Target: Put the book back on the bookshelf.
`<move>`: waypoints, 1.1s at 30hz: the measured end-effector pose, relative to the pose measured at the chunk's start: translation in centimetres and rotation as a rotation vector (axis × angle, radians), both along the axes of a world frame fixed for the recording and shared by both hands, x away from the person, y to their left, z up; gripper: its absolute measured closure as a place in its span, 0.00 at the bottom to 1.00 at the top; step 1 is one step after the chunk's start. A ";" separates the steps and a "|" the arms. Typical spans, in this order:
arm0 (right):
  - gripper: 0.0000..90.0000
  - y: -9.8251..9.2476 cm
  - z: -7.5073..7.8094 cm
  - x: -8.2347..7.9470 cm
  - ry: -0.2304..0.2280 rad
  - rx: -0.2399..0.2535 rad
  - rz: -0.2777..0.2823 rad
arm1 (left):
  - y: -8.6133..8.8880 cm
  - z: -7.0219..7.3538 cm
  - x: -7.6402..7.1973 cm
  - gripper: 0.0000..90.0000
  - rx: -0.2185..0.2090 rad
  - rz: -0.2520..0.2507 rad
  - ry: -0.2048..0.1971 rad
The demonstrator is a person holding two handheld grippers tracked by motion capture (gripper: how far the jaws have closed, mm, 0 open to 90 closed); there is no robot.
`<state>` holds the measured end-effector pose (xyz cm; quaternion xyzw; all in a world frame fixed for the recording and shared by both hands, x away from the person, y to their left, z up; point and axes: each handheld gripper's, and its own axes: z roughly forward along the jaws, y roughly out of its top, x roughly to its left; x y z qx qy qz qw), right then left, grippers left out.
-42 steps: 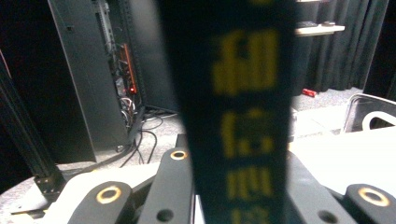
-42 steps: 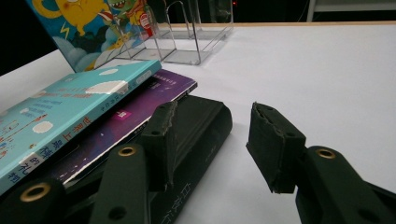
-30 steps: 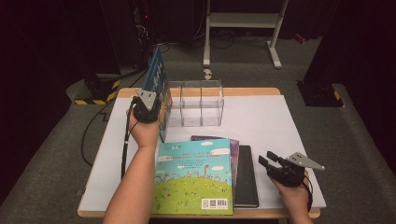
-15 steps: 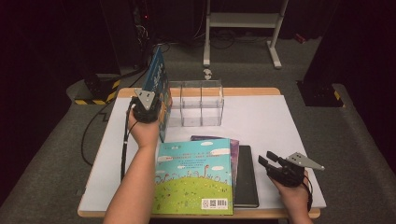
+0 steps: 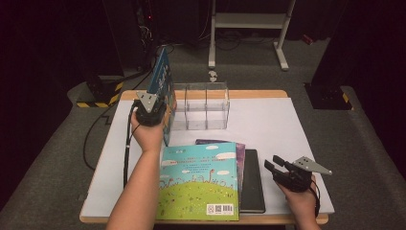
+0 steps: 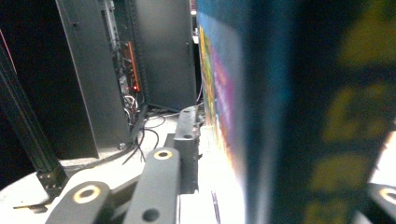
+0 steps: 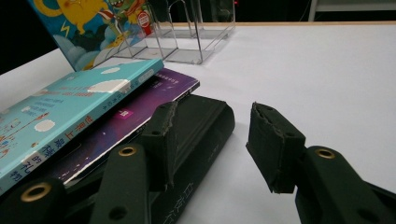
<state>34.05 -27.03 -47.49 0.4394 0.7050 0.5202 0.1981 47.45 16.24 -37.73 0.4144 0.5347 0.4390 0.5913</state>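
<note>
A blue picture book [image 5: 162,79] stands upright on edge at the table's back left, against the left side of a clear acrylic organizer [image 5: 201,105]. My left gripper [image 5: 160,98] straddles the book's near edge. Its jaws have just been opening, and in the left gripper view a thin gap shows between the left finger [image 6: 187,140] and the book's cover [image 6: 261,116]. My right gripper [image 5: 272,162] rests at the front right, open and holding nothing, its fingertips [image 7: 163,126] beside a black book [image 7: 205,140].
A stack lies flat at the front centre: a teal and green picture book [image 5: 198,182] on a purple book [image 5: 241,153] beside the black book [image 5: 252,182]. The white tabletop [image 5: 287,124] is bare at the right. A dark rack and cables stand behind the table.
</note>
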 end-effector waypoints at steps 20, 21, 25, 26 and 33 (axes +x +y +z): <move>0.57 0.3 0.0 0.0 0.000 -0.011 0.009 | 1.1 0.3 -1.4 0.54 -0.041 -0.050 0.017; 0.57 0.4 0.0 0.0 0.000 -0.012 0.009 | 1.1 0.3 -1.6 0.53 -0.041 -0.053 0.018; 0.57 0.5 0.0 0.0 -0.002 -0.016 0.011 | 1.2 0.3 -2.1 0.52 -0.033 -0.079 0.022; 0.57 0.5 0.0 0.0 0.000 -0.018 0.011 | 1.2 0.3 -2.2 0.51 -0.037 -0.085 0.023; 0.58 0.7 -0.2 0.0 0.000 -0.028 0.015 | 1.4 0.1 -3.0 0.45 -0.048 -0.121 0.031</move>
